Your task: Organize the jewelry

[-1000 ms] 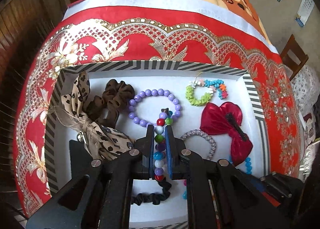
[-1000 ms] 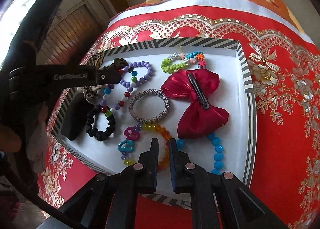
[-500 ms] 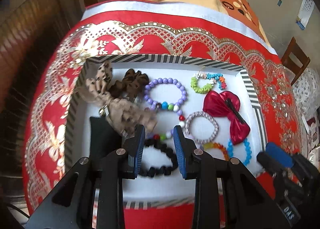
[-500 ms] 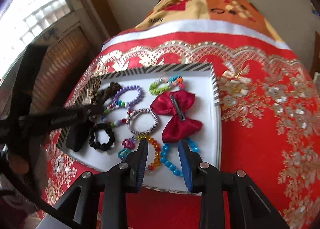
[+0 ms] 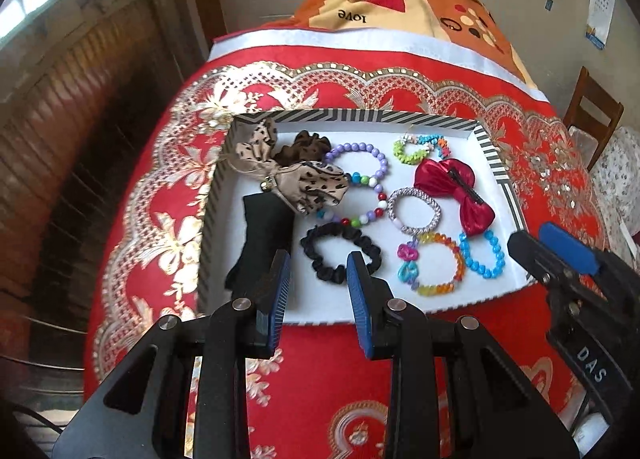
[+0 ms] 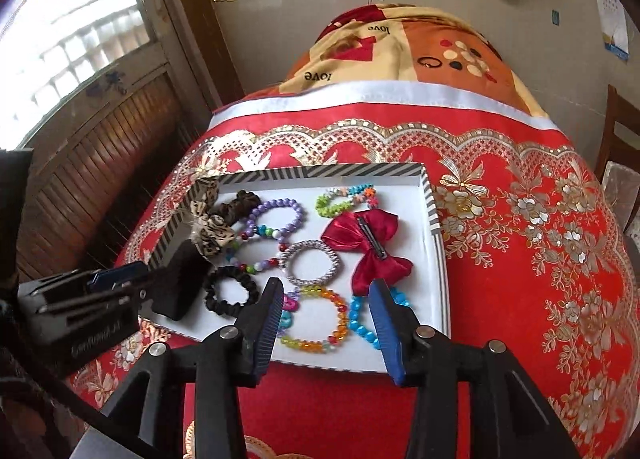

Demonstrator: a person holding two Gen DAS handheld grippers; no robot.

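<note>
A white tray with a striped rim [image 5: 352,115] [image 6: 320,171] lies on the red cloth and holds the jewelry. Inside are a multicoloured bead bracelet [image 5: 368,195] [image 6: 256,249], a purple bead bracelet [image 5: 356,151], a red bow clip [image 5: 452,187] [image 6: 368,243], a black scrunchie [image 5: 340,251] [image 6: 230,291], a silver ring band [image 5: 416,211] [image 6: 310,263], an orange bracelet [image 5: 440,263] [image 6: 316,319] and a blue one [image 5: 482,253]. My left gripper [image 5: 318,263] is open and empty above the tray's near edge. My right gripper [image 6: 324,295] is open and empty above the near edge.
A leopard bow [image 5: 288,179], a brown scrunchie [image 5: 304,145], a black pouch [image 5: 264,231] and a green and mixed bracelet [image 5: 420,149] also lie in the tray. The red gold-patterned cloth [image 6: 520,239] covers the table. A wooden chair [image 5: 592,111] stands at right.
My left gripper opened and let go of the multicoloured bead bracelet, which now lies in the tray. Both grippers pulled back and up from the tray; the right one opened wider.
</note>
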